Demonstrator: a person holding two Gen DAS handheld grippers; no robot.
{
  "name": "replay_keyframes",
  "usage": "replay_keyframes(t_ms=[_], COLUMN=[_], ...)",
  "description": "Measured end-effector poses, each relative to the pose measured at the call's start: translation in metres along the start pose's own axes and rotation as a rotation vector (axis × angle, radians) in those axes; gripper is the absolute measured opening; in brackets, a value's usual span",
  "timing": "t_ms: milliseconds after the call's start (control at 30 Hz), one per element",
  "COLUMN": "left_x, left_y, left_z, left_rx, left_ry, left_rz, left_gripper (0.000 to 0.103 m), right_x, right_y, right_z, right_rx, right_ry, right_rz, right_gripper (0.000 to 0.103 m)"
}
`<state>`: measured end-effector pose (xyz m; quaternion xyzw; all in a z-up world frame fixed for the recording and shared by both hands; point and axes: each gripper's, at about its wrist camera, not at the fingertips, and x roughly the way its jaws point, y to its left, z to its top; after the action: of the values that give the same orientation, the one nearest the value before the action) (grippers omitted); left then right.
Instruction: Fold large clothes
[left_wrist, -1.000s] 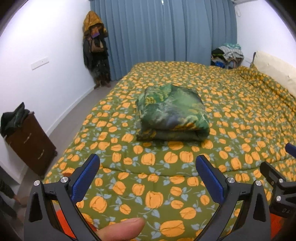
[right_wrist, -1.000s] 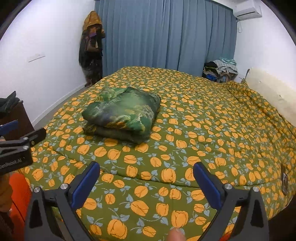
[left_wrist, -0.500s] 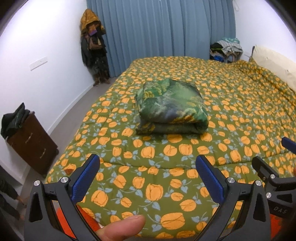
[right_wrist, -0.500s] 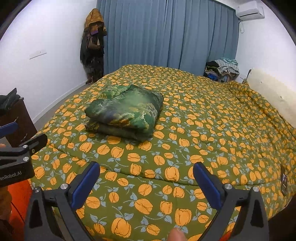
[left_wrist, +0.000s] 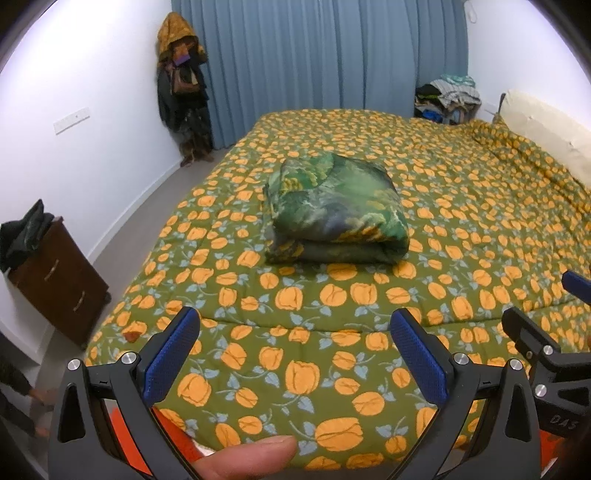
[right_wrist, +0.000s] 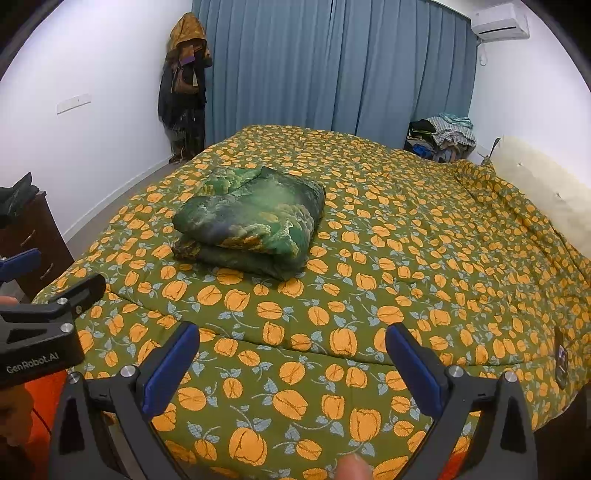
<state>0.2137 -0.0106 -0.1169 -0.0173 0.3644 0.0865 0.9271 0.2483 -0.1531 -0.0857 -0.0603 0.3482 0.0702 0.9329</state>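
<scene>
Folded green quilt (left_wrist: 334, 210) (right_wrist: 251, 223) on floral bed (left_wrist: 461, 221), 12 o'clock of left tongs (left_wrist: 293, 354). Left, right tongs (right_wrist: 291, 360) wide, empty.

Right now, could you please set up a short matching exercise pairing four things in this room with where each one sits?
Things:
1. folded green garment
2. pile of clothes
3. air conditioner
4. dark cloth

Places:
A. high on the wall beside the curtain
B. on the brown drawer cabinet
C. on the flowered bedspread
D. in the far corner behind the bed

Pairs: 1-C, 2-D, 3-A, 4-B
</scene>
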Motion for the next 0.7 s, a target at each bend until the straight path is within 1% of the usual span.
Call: replay_keyframes(t_ms=[533, 700], left_x=[-0.002, -0.003], left_y=[0.005, 0.004], left_z=[0.005, 0.006], left_rx=[-0.009, -0.006], left_ry=[0.009, 0.008], left_rz=[-0.012, -0.017], left_gripper=[0.102, 0.102], right_x=[-0.013, -0.017], right_y=[0.001, 0.002], right_z=[0.006, 0.006], right_rx=[-0.002, -0.006], right_ry=[-0.029, -0.056], right_rz=[-0.005, -0.013], right_gripper=[0.102, 0.102])
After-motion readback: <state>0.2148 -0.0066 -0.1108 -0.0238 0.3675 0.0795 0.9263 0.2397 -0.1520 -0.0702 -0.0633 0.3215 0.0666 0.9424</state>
